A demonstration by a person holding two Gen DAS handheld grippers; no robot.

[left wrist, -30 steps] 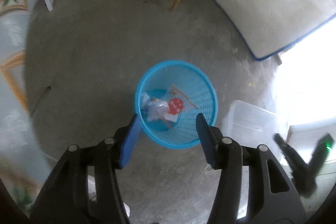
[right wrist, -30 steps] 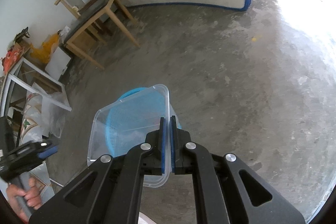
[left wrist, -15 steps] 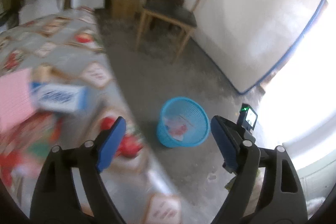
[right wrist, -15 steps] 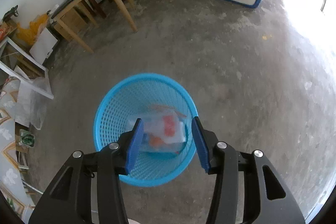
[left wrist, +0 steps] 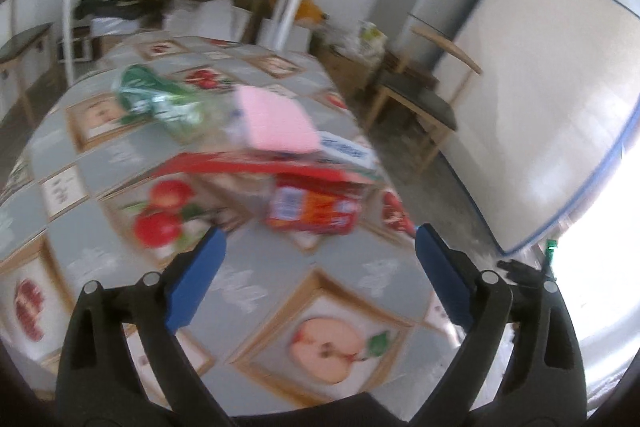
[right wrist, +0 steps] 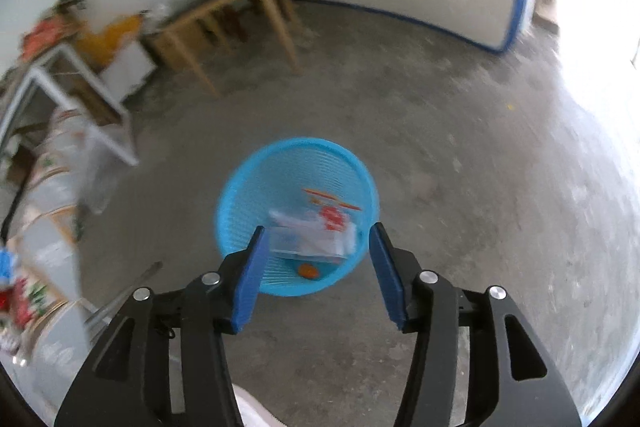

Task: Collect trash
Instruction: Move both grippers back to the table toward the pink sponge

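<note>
Left wrist view: my left gripper [left wrist: 316, 247], jaws just opened wide and empty, faces the table [left wrist: 256, 291]; remaining trash there: red box [left wrist: 316, 211], pink pad [left wrist: 276, 123], green bag [left wrist: 152, 95].
Next move: I judge a descent onto the red box.
Right wrist view: my right gripper [right wrist: 316, 255], jaws just parted, empty, hangs above the blue basket [right wrist: 248, 187].
Basket contents: clear plastic container [right wrist: 312, 239], wrappers.

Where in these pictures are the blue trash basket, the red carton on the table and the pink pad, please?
blue trash basket [right wrist: 240, 195]: right wrist view, left inner wall.
red carton [left wrist: 316, 207]: left wrist view, printed front face.
pink pad [left wrist: 276, 123]: left wrist view, top face.
</note>
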